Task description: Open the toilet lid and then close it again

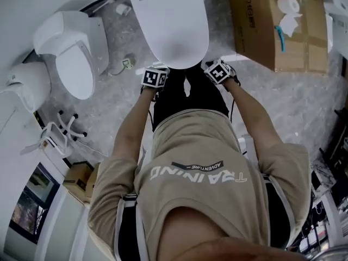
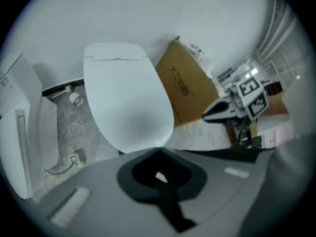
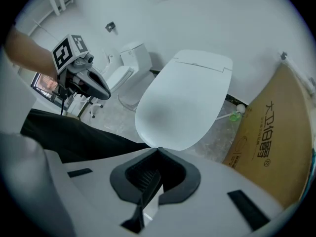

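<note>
Now | toilet lid (image 1: 176, 26) lengthwise away, hinge far | left gripper (image 2: 158, 151), right gripper (image 3: 158, 149) pressed together, seemingly touching rim.

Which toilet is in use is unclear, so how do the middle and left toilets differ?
The middle toilet sits straight before the person; the left toilet stands off to the side. The left gripper and right gripper are at the middle toilet's front edge; neither is at the left toilet. The left toilet shows a boxy tank; the middle toilet shows none. Both are white.
</note>
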Motion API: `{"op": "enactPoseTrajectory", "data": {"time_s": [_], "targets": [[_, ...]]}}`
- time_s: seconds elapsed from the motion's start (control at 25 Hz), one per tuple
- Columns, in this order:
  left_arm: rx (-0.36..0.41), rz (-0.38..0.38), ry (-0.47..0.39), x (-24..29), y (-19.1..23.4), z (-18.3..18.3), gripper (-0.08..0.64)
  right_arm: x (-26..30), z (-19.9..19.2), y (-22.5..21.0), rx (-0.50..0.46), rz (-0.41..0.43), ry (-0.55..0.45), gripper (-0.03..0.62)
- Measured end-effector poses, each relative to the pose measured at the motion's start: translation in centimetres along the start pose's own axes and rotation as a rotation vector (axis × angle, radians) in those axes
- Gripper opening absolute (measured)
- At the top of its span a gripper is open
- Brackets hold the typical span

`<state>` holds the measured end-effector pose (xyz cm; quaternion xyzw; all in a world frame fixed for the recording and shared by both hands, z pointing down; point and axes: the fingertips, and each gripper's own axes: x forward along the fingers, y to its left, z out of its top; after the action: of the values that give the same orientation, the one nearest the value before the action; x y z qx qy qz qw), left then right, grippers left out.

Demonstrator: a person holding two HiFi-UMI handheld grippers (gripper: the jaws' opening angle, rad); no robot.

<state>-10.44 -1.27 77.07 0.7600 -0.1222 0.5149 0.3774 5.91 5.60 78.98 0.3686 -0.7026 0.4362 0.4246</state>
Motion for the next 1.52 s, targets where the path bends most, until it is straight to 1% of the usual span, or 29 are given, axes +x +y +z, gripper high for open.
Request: {"op": "enactPoseTrajectory", "data": {"time_s": [0.12, 0.2, 0.32, 0.44, 0.52, 0.64, 0.76, 0.88, 0.96, 1.12, 1.24, 1.44, 1.52], "targets": [[-0.055, -0.01, -0.101, -2.9, -0.8, 2.2, 0.003, -2.8, 0.9, 0.8, 0.072, -0.013, -0.06, 0.012], [-0.05, 0.007, -0.155, -4.8, -0.9, 4.1, 0.003, -4.7, 2.4, 0.8, 0.111, -0.028, -0.132, 0.014], [-0.008, 0.028, -0.226, -7.7, -1.3, 7.1, 0.003, -7.6, 4.8, 0.9, 0.133, -0.05, -0.228, 0.014], [0.028, 0.045, -0.331, -11.0, -2.1, 9.7, 0.003, -10.4, 6.9, 1.3, 0.121, -0.074, -0.298, 0.014], [0.074, 0.073, -0.398, -13.1, -2.5, 11.4, 0.003, -12.3, 8.7, 1.5, 0.11, -0.085, -0.352, 0.014], [0.145, 0.133, -0.507, -16.7, -3.1, 14.7, 0.003, -15.2, 12.1, 0.9, 0.126, -0.091, -0.436, 0.014], [0.168, 0.164, -0.625, -20.1, -4.2, 17.5, 0.003, -18.4, 15.4, -0.3, 0.136, -0.117, -0.534, 0.014], [0.19, 0.165, -0.735, -23.0, -5.8, 20.5, 0.003, -22.1, 18.2, -1.3, 0.096, -0.15, -0.627, 0.014], [0.212, 0.181, -0.803, -24.9, -6.6, 22.7, 0.003, -24.3, 20.0, -2.1, 0.067, -0.156, -0.68, 0.014], [0.259, 0.232, -0.898, -29.2, -7.5, 26.4, 0.003, -28.4, 24.1, -2.8, 0.012, -0.177, -0.776, 0.014], [0.299, 0.253, -0.965, -33.3, -8.2, 28.7, 0.003, -32.1, 27.8, -2.9, -0.029, -0.204, -0.859, 0.014], [0.381, 0.297, -1.075, -39.2, -9.6, 31.1, 0.003, -37.1, 32.3, -2.4, -0.11, -0.269, -0.957, 0.012], [0.412, 0.318, -1.118, -41.2, -10.4, 31.6, 0.003, -39.6, 33.6, -1.7, -0.135, -0.29, -1.015, 0.014]]}}
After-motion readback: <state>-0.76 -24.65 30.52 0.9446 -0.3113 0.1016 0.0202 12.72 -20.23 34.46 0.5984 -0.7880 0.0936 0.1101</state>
